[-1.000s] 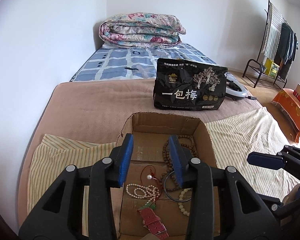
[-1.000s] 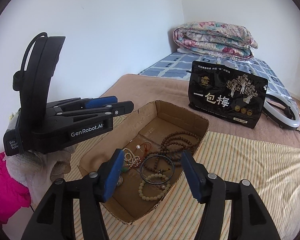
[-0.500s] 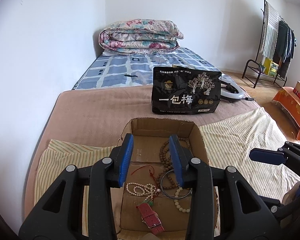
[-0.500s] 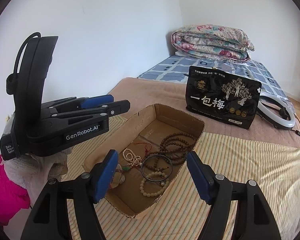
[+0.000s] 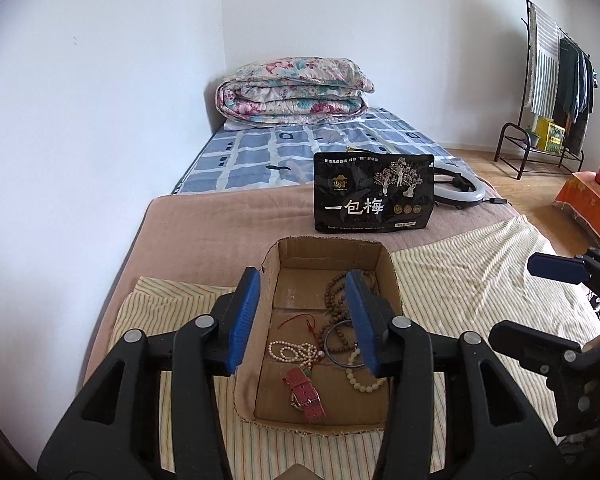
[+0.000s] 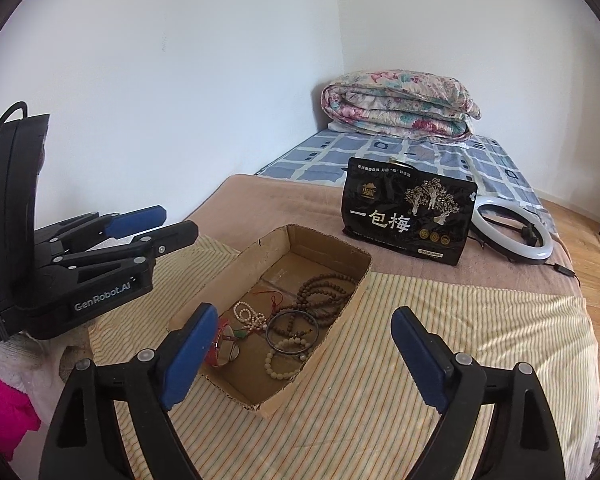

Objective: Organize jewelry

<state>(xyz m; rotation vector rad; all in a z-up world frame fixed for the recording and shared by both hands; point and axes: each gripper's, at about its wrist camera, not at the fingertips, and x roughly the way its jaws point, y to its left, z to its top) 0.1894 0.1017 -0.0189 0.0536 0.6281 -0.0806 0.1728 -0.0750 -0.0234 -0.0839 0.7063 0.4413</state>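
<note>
An open cardboard box (image 5: 387,270) (image 6: 342,297) sits on a striped cloth on the bed. Inside lie brown bead strands (image 5: 334,294) (image 6: 323,289), a pearl strand (image 5: 290,351) (image 6: 248,316), a dark bangle (image 5: 336,340) (image 6: 293,330), a pale bead bracelet (image 5: 360,378) (image 6: 278,362), a red cord (image 5: 300,322) and a red strap watch (image 5: 305,394) (image 6: 220,344). My left gripper (image 5: 302,320) is open and empty above the box's near end; it also shows in the right wrist view (image 6: 148,224). My right gripper (image 6: 304,354) is wide open and empty, right of the box; one fingertip (image 5: 556,269) shows in the left wrist view.
A black snack bag (image 5: 374,200) (image 6: 408,212) stands behind the box, a ring light (image 6: 514,232) beside it. A folded floral quilt (image 5: 292,92) lies at the bed's far end. A clothes rack (image 5: 552,80) and an orange box (image 5: 592,212) stand at right.
Both grippers have drawn back and up from the box, so it looks smaller and farther. The right gripper's jaws have opened wider. The jewelry has not moved.
</note>
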